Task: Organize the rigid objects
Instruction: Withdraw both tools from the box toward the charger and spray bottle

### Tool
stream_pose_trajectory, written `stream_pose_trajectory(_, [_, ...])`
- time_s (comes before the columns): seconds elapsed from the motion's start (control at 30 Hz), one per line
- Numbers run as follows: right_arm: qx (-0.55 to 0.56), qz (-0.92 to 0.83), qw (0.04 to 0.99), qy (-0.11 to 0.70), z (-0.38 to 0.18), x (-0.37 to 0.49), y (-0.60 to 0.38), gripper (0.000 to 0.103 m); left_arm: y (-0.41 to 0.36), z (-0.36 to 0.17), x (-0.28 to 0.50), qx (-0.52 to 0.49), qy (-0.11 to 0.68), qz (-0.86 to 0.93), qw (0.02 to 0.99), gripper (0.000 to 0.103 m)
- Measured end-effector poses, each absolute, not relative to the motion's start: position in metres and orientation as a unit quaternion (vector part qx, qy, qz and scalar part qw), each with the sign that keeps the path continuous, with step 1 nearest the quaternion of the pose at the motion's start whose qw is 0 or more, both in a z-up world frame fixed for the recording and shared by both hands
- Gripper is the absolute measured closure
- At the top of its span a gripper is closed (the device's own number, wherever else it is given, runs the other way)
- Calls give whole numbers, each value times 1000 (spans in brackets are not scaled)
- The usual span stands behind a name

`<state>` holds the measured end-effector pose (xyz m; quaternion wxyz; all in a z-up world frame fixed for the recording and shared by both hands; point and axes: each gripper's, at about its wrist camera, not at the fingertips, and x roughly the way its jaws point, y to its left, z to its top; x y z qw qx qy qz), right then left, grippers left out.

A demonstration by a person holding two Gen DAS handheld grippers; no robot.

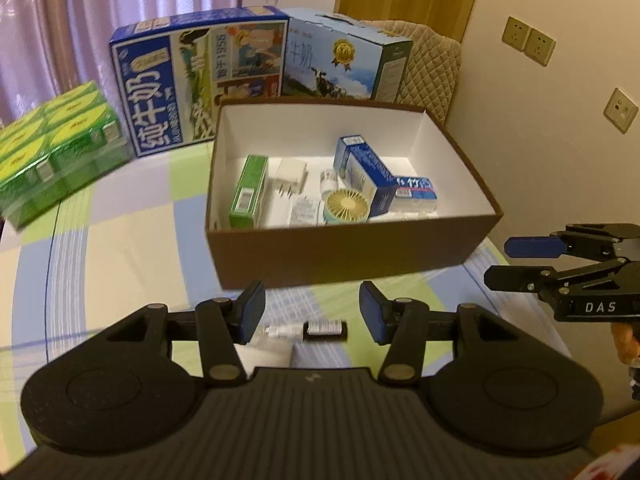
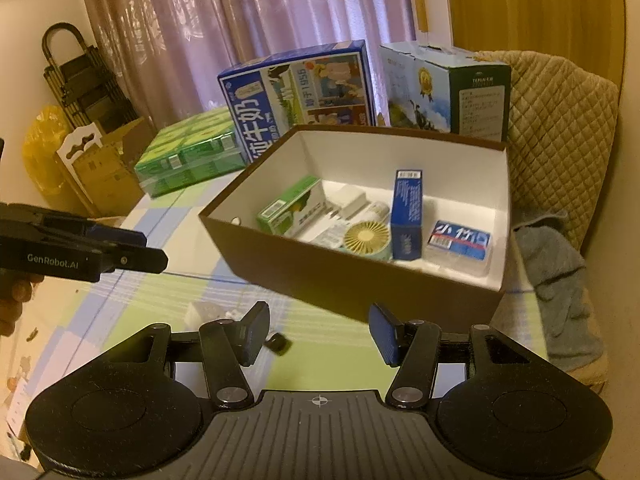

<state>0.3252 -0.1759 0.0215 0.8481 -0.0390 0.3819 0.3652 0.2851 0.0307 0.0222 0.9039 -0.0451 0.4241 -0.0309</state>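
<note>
We've got both grippers, left gripper (image 1: 312, 312) and right gripper (image 2: 319, 334), fingers released and grasping nothing, near the brown box (image 1: 344, 254); small dark bottle (image 1: 325, 329) on the table (image 1: 120, 248).

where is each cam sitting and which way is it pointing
Left wrist: rides the left gripper, looking forward over the checked tablecloth at the open brown cardboard box; its own open fingers show, and the right gripper enters from the right edge.
Right wrist: rides the right gripper, facing the same brown box from further right; its own open fingers show, and the left gripper enters from the left edge.
Shared: the box, the small dark bottle lying before it, the blue milk carton behind.
</note>
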Motion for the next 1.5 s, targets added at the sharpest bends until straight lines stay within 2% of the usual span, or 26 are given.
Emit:
stream_pose_trajectory(0.37, [-17,360,836,414,-2,296,-169,51,39,1,242,-79,439,-11,895,52])
stream_pose_trajectory(0.63, [-44,367,822,434,-23,281,-150,51,42,-19,223,-102,459,2,882,51])
stream_pose_trajectory(1.5, [-64,377,798,466,-57,284,-121,51,47,-56,220,-101,491,24,865,47])
